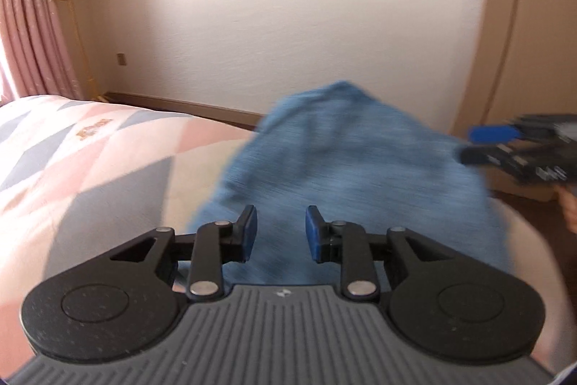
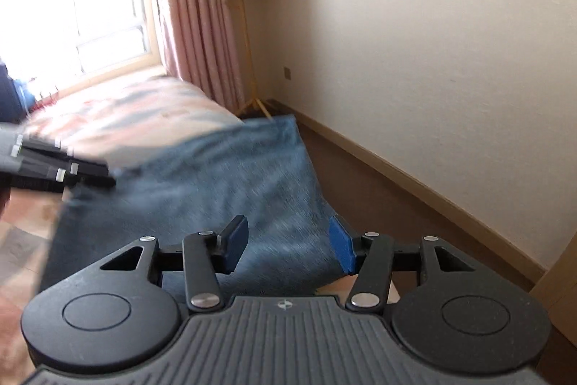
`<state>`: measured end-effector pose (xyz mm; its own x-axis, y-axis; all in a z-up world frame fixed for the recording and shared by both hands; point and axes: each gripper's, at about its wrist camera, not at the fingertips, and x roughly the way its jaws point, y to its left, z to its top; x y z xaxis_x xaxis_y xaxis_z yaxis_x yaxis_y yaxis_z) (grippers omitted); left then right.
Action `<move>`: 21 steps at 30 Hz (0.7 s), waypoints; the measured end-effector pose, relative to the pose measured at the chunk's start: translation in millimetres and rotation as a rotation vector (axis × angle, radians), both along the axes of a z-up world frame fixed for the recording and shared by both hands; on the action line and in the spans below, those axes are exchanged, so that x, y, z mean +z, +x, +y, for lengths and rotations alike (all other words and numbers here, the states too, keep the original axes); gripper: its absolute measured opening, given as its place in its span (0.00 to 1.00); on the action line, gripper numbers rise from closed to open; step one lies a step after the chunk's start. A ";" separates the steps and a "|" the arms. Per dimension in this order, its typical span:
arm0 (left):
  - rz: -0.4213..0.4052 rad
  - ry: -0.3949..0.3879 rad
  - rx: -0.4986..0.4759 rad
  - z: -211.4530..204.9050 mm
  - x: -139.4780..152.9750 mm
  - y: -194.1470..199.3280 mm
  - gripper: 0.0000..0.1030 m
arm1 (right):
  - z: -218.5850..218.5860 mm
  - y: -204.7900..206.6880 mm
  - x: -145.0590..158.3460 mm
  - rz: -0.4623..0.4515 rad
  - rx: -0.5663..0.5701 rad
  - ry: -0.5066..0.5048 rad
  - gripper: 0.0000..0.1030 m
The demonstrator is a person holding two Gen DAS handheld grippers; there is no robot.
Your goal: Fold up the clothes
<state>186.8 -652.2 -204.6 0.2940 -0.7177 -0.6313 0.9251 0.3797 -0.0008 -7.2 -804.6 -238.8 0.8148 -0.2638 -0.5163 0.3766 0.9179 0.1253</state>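
Note:
A blue garment lies blurred on the bed, bunched up toward the far edge. My left gripper hovers open just over its near part, with only cloth showing in the gap between its blue pads. In the right wrist view the garment spreads across the bed's corner and hangs toward the floor. My right gripper is open above its near right edge and holds nothing. Each gripper also shows blurred in the other's view: the right gripper at the garment's right side, the left gripper at its left side.
The bed's quilt has pink and grey diamonds. Beyond it stand a plain wall with a baseboard, a pink curtain by a bright window, a yellow coat stand with a jacket, and a door. A cardboard box sits on the floor.

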 end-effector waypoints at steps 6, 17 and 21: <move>0.036 -0.003 -0.079 16.7 -5.1 -80.4 0.23 | 1.9 -1.5 -10.6 0.057 0.058 -0.006 0.51; 0.001 0.057 0.027 3.6 -19.8 -122.7 0.24 | -1.6 17.4 -15.3 0.185 0.134 -0.030 0.49; 0.009 0.040 0.071 15.9 -7.0 -125.6 0.24 | 0.5 14.6 2.8 0.131 0.148 -0.057 0.50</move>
